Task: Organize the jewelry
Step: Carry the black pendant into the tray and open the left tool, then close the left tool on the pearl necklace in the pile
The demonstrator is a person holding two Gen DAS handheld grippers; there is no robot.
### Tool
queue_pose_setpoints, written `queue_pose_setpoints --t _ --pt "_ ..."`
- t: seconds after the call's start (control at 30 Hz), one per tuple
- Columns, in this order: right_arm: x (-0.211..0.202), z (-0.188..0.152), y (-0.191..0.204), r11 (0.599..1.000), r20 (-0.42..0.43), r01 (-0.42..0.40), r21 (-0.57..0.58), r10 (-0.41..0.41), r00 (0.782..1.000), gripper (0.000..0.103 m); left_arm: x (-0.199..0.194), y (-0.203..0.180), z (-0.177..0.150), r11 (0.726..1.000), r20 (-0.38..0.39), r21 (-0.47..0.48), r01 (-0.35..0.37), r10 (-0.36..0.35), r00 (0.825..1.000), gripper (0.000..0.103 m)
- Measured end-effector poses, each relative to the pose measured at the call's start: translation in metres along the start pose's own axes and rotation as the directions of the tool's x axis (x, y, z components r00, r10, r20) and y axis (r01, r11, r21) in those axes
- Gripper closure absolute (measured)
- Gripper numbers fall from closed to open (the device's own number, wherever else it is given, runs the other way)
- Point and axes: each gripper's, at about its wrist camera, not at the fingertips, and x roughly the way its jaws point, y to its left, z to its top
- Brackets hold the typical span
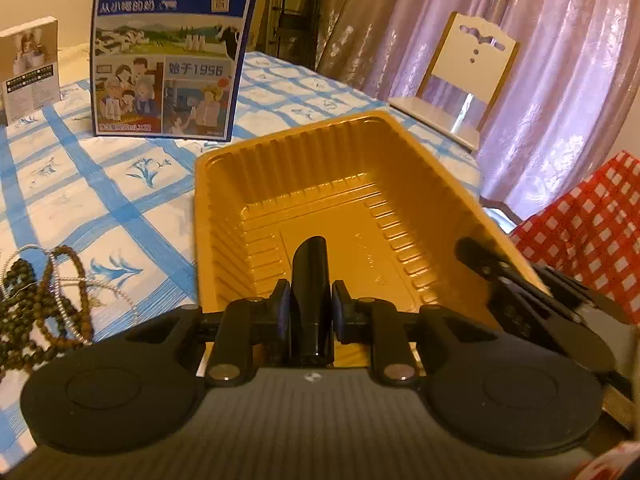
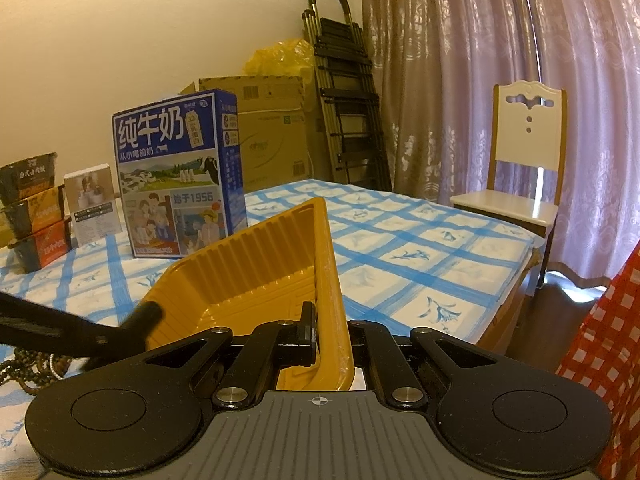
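A golden plastic tray (image 1: pixel 320 184) lies on the blue-checked tablecloth (image 1: pixel 120 184). My left gripper (image 1: pixel 311 312) is shut on a black cylindrical tube (image 1: pixel 310 280) and holds it over the tray's near end. My right gripper (image 2: pixel 332 340) is shut on the tray's side wall (image 2: pixel 328 280); it shows at the tray's right rim in the left wrist view (image 1: pixel 492 272). A tangle of dark bead strands and a silver chain (image 1: pixel 40 300) lies on the cloth left of the tray, also in the right wrist view (image 2: pixel 28 364). The left gripper's finger with the tube (image 2: pixel 136 320) reaches in from the left.
A blue milk carton box (image 1: pixel 168 48) stands behind the tray, with a small white box (image 1: pixel 30 64) to its left. Stacked noodle bowls (image 2: pixel 34 208) stand at the far left. A white chair (image 2: pixel 520 176), cardboard boxes (image 2: pixel 272 128), a folded ladder (image 2: pixel 344 92) and red-checked cloth (image 1: pixel 592 232) surround the table.
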Motion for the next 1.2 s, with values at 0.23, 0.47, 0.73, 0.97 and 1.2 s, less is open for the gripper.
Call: queue_pose_setpoints --t 0.23,0.47,0.73,0.97,1.2 --pt "0.000 0.001 0.001 1.000 0.000 -0.001 0.002 0.001 1.000 0.098 0.029 0.006 0.006 0.999 -0.034 -0.030 -0.019 0.018 0.999 0.084" --pt "0.000 0.001 0.001 1.000 0.001 -0.001 0.000 0.001 1.000 0.099 0.041 0.009 0.012 0.999 -0.031 -0.037 -0.021 0.020 0.999 0.084" --pt "0.000 0.001 0.001 1.000 0.000 0.000 0.001 0.000 1.000 0.098 0.022 0.020 0.012 0.996 0.013 -0.080 -0.036 0.037 0.999 0.080" --pt "0.001 0.000 0.000 1.000 -0.002 0.002 0.002 -0.002 1.000 0.099 -0.030 0.043 0.005 0.990 0.088 -0.100 -0.096 0.105 0.991 0.076" --pt "0.001 0.000 -0.002 1.000 -0.003 0.003 0.005 -0.003 1.000 0.099 -0.070 0.079 -0.014 0.973 0.088 -0.137 -0.186 0.199 0.976 0.074"
